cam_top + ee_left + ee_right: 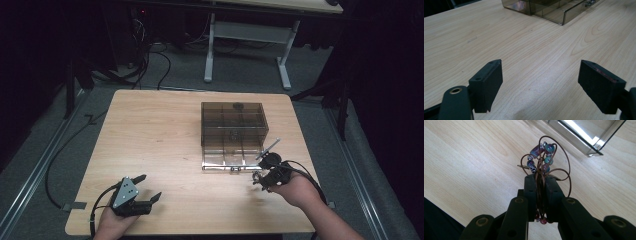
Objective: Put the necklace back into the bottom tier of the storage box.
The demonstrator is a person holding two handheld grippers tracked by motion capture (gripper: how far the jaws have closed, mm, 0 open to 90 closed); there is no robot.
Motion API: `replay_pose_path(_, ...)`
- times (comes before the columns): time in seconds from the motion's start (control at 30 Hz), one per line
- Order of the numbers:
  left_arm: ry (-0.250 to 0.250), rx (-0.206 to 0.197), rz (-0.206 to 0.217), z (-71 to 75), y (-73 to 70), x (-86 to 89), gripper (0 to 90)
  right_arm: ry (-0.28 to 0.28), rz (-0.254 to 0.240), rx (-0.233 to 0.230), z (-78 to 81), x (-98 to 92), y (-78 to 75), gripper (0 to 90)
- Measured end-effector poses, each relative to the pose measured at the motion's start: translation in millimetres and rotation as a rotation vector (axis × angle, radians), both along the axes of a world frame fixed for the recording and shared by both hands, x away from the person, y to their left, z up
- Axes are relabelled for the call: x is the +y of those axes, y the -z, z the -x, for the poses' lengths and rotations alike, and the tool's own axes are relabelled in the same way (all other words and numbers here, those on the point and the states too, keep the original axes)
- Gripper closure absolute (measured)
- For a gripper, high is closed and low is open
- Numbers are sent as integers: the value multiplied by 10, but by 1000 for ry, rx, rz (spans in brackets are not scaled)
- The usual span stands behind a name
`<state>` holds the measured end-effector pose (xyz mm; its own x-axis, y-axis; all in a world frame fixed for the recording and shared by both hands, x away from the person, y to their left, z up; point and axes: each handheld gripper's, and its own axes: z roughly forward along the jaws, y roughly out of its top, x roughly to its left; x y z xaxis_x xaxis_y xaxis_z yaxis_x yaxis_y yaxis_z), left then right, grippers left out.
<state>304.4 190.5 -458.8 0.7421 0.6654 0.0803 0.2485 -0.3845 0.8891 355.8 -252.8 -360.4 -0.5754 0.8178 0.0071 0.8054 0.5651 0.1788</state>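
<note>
My right gripper point(540, 178) is shut on a beaded wire bracelet point(544, 157), brown wire coils strung with blue and purple beads, held a little above the wooden table point(474, 157). From above, the right gripper point(260, 177) sits just right of the pulled-out bottom drawer point(231, 161) of a smoky clear drawer box point(233, 124). My left gripper point(148, 187) rests at the table's front left, jaws wide apart with nothing between them. In the left gripper view the left gripper point(540, 86) hovers over bare wood, with the drawer box point(549, 8) far ahead.
The drawer box stands near the table's middle right, its lowest drawer pulled toward me. A white-legged desk point(250, 45) and loose cables point(145, 55) lie on the floor beyond the table point(150, 135). Dark curtains close both sides.
</note>
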Motion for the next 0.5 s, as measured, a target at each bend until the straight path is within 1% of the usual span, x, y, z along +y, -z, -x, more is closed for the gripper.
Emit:
replay_pose_path(0.03, 0, 0, 1, 0, 0, 0, 200, 3, -2, 0, -6, 6, -8, 822)
replay_pose_path(0.07, 1, -1, 0, 0, 0, 1, 200, -10, 0, -5, -18, 5, -12, 822)
replay_pose_path(0.1, 1, -3, 0, -1, 0, 2, 200, -1, -2, 1, -21, 15, -23, 822)
replay_pose_path(0.13, 1, -2, 1, 1, 0, 1, 200, -7, -1, -4, -33, 22, -33, 822)
replay_pose_path(0.17, 1, -2, 1, 1, 0, 2, 200, 27, -3, 9, -25, 47, -48, 822)
replay_pose_path(0.2, 1, -2, 1, 1, -1, 2, 200, -7, -6, -2, -49, 41, -50, 822)
replay_pose_path(0.3, 1, -3, 1, 1, -1, 4, 199, -9, -8, -4, -80, 66, -67, 822)
replay_pose_path(0.33, 1, -2, 3, 1, 0, 4, 199, -19, -10, -8, -94, 67, -69, 822)
replay_pose_path(0.5, 1, -2, 3, 0, -1, 4, 199, -12, -17, -6, -159, 118, -96, 822)
